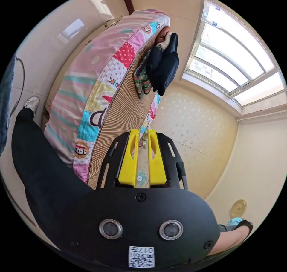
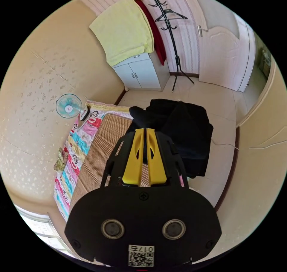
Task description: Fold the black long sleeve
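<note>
At 12 o'clock from the right gripper (image 2: 144, 130), in the right gripper view, the black long sleeve (image 2: 185, 134) hangs in a dark bunch. It sits over the near end of the bed, with the tan floor (image 2: 221, 101) behind it. The 2 yellow jaws are almost together at the tips, and black cloth sits in the thin gap, but I cannot tell if they pinch it.

At 9 o'clock from the black cloth lies the woven mat (image 2: 98, 152) on the bed. A bright cartoon sheet (image 2: 70, 158) runs along the mat's far side. A small blue fan (image 2: 68, 106) stands at the wall at 10 o'clock. At 12 o'clock are a white cabinet (image 2: 140, 72) with a yellow towel (image 2: 122, 30) over it, a red cloth (image 2: 157, 36) beside the towel, a black coat stand (image 2: 169, 18) and a white door (image 2: 224, 54).

Over in the left gripper view, the left gripper (image 1: 143, 130) has its 2 yellow jaws close together with a thin gap and nothing between them. At 12 o'clock from it is the tipped bed with the mat (image 1: 125, 113) and the sheet (image 1: 89, 90). A pile of dark clothes (image 1: 164, 63) rests on the mat, with a green patterned cloth (image 1: 140, 81) just beside it. A big window (image 1: 236, 60) is at 2 o'clock. At 9 o'clock a person's black trouser leg (image 1: 39, 155) ends in a white shoe (image 1: 31, 103).
</note>
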`<act>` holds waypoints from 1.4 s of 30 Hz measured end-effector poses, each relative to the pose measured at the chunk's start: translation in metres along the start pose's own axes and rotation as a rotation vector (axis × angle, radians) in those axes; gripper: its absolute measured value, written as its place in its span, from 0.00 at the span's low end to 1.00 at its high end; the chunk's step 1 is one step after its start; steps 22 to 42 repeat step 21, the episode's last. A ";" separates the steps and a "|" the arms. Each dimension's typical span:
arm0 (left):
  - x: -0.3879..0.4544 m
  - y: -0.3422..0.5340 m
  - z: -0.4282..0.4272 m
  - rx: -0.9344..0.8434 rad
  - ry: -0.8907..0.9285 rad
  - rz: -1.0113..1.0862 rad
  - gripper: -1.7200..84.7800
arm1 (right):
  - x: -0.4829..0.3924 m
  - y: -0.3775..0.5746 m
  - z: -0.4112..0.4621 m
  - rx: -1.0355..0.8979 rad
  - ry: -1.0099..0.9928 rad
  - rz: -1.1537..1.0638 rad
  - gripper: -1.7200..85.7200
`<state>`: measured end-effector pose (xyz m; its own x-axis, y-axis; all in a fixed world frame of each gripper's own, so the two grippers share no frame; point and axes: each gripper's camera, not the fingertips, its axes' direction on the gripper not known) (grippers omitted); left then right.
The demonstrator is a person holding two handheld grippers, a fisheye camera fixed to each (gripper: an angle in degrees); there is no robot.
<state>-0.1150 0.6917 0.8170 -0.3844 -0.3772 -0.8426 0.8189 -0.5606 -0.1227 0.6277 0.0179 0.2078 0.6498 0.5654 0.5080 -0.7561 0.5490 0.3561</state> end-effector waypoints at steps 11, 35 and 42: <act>0.050 -0.069 -0.144 0.249 0.007 -0.098 0.08 | 0.086 0.080 -0.021 -0.176 -0.283 0.263 0.02; 0.148 -0.127 -0.078 -0.103 -0.075 0.064 0.08 | 0.278 0.275 -0.025 -0.160 -0.577 1.305 0.02; 0.148 -0.127 -0.078 -0.103 -0.075 0.064 0.08 | 0.278 0.275 -0.025 -0.160 -0.577 1.305 0.02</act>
